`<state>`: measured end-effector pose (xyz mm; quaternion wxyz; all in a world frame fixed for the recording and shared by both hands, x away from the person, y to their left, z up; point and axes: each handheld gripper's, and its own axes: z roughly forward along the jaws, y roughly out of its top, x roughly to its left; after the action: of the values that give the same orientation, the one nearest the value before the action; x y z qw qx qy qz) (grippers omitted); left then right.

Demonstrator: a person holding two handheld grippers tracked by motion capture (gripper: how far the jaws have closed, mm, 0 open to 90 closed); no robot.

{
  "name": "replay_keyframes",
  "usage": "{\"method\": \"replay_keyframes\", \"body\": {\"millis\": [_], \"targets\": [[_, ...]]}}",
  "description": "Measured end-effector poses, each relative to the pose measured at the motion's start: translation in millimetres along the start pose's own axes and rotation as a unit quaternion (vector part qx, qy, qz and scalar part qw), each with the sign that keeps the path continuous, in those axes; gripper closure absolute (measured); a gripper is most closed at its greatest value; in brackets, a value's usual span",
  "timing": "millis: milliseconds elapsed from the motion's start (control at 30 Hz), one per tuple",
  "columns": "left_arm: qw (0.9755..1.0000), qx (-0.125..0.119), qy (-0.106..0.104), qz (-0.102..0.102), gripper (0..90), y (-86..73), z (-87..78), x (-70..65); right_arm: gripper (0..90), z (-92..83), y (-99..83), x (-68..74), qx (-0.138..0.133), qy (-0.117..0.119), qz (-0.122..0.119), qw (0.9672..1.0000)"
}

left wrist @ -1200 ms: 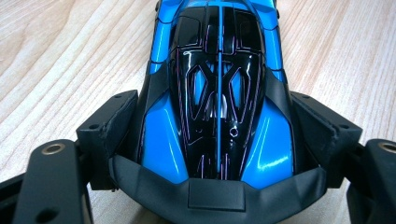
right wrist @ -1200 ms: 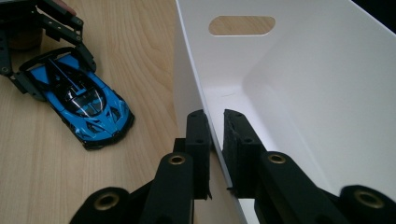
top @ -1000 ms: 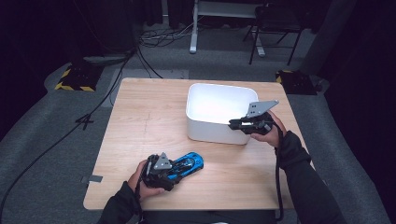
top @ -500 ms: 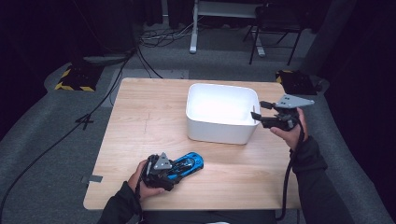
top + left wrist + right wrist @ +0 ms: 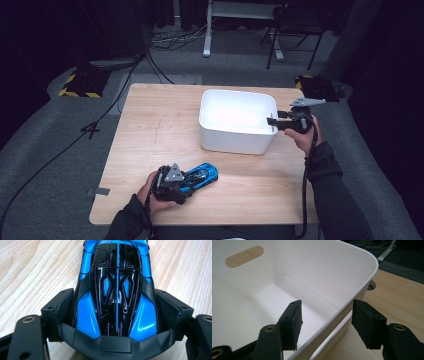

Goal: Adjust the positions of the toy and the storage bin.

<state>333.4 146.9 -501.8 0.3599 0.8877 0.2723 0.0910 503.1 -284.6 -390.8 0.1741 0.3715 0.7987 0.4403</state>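
Note:
A blue and black toy car (image 5: 200,176) lies near the front of the wooden table (image 5: 150,125). My left gripper (image 5: 172,182) is shut on its rear end; in the left gripper view both pads (image 5: 60,307) press the flanks of the car (image 5: 116,290). An empty white bin (image 5: 235,145) stands at the middle right. My right gripper (image 5: 272,122) is open and straddles the bin's right rim. In the right gripper view one pad (image 5: 294,320) hangs inside the bin (image 5: 287,277) and the other pad (image 5: 367,325) is outside; neither touches the rim (image 5: 352,302).
The bin's far wall has a handle slot (image 5: 244,256). A round hole (image 5: 370,285) sits in the tabletop beside the bin. Cables (image 5: 125,85), a desk leg (image 5: 206,30) and a chair (image 5: 295,30) stand on the dark floor behind the table.
My right gripper has swung out from over the bin's front right corner to its right side and now points left across the rim. The left gripper and the car have stayed put.

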Motion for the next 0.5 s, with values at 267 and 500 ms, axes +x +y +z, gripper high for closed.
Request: {"method": "replay_keyframes", "body": {"millis": [267, 500], "targets": [[1.0, 0.0, 0.001, 0.001, 23.2, 0.1, 0.0, 0.0, 43.3, 14.6, 4.9, -5.0, -0.01, 0.006, 0.009, 0.9999], [1.0, 0.0, 0.0, 0.0, 23.1, 0.1, 0.2, -0.3, 33.8, -11.9, 4.9, 1.0, -0.03, -0.038, -0.009, 0.9988]]}}
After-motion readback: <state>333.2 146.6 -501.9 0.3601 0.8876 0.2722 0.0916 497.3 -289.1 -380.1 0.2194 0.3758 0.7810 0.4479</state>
